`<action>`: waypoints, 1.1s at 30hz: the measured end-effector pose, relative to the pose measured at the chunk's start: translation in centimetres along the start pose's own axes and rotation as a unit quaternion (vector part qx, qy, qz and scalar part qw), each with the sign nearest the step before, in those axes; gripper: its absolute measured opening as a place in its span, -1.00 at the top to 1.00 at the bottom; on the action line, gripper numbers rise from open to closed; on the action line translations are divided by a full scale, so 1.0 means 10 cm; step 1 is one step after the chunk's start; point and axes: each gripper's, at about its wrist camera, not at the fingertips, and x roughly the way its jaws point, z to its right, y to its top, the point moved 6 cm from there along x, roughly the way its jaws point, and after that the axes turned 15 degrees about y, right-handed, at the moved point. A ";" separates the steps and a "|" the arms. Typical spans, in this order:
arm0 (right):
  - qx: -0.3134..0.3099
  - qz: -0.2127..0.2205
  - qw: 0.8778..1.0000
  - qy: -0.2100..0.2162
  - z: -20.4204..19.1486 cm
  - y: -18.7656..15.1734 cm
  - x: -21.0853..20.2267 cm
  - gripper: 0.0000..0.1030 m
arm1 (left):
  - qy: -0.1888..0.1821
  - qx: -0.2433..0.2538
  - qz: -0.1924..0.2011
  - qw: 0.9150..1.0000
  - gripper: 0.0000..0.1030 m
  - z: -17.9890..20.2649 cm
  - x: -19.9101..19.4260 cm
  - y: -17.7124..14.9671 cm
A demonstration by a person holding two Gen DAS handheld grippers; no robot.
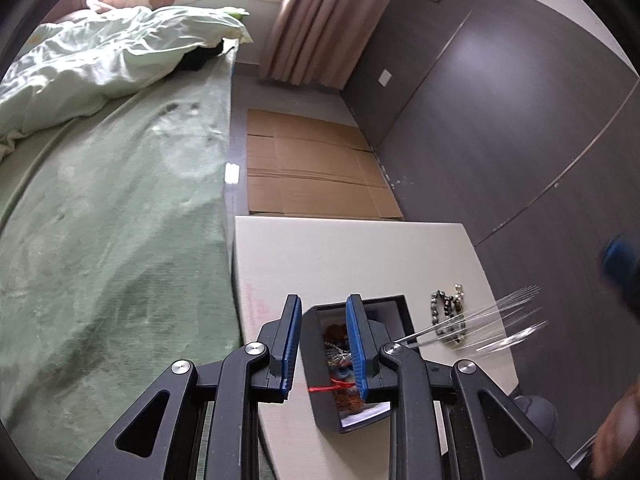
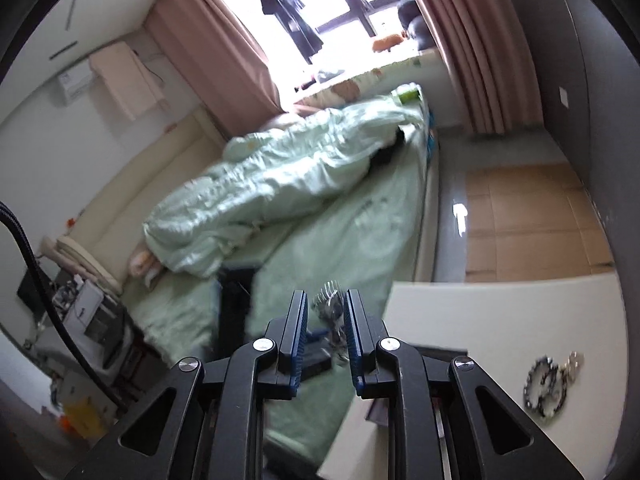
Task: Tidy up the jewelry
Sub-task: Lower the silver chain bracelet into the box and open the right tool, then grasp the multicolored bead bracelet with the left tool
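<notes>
- The bed (image 1: 112,220) ran along the left of the bench (image 1: 352,252), its green sheet bare near me; nothing of the task lay on it.
- My left gripper (image 1: 324,344) hovered at the left side of the black jewelry box (image 1: 352,364). Its fingers (image 1: 356,344) were parted and grasped nothing; the left one stood outside the box wall, the right one over the open interior. I judged this a steadying position, kept ready while the other hand worked.
- The box sat open on the bench's near edge, holding mixed pieces, a red cord (image 1: 330,389) among them, so that items could be dropped in from above.
- A dark beaded bracelet (image 1: 450,318) and a small pale beaded piece beside it lay on the bench just right of the box, apart from it, not yet stowed.
- My right gripper (image 2: 326,328) was raised, its fingers (image 2: 354,328) set close about a silvery, thin-stranded piece (image 2: 330,312). Motion blur prevented certainty, but I judged it gripped. The left camera showed the same item as streaks (image 1: 480,320) above the bracelet, suggesting carriage toward the box.
</notes>
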 end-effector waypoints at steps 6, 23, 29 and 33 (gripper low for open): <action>0.031 -0.047 0.998 -0.008 0.33 -0.33 0.10 0.60 | 0.002 0.005 -0.001 1.000 0.53 0.04 0.02 -0.02; 0.109 -0.001 0.989 -0.102 1.53 -0.52 -0.78 0.11 | -0.043 0.090 -0.006 0.995 0.53 0.96 0.16 -0.13; 0.137 0.006 0.983 -0.119 1.92 -0.63 -0.99 0.11 | -0.051 0.107 -0.010 0.993 0.53 1.29 0.28 -0.17; 0.161 0.014 0.979 -0.123 2.23 -0.77 -1.00 0.11 | -0.059 0.122 -0.013 0.991 0.53 1.51 0.36 -0.22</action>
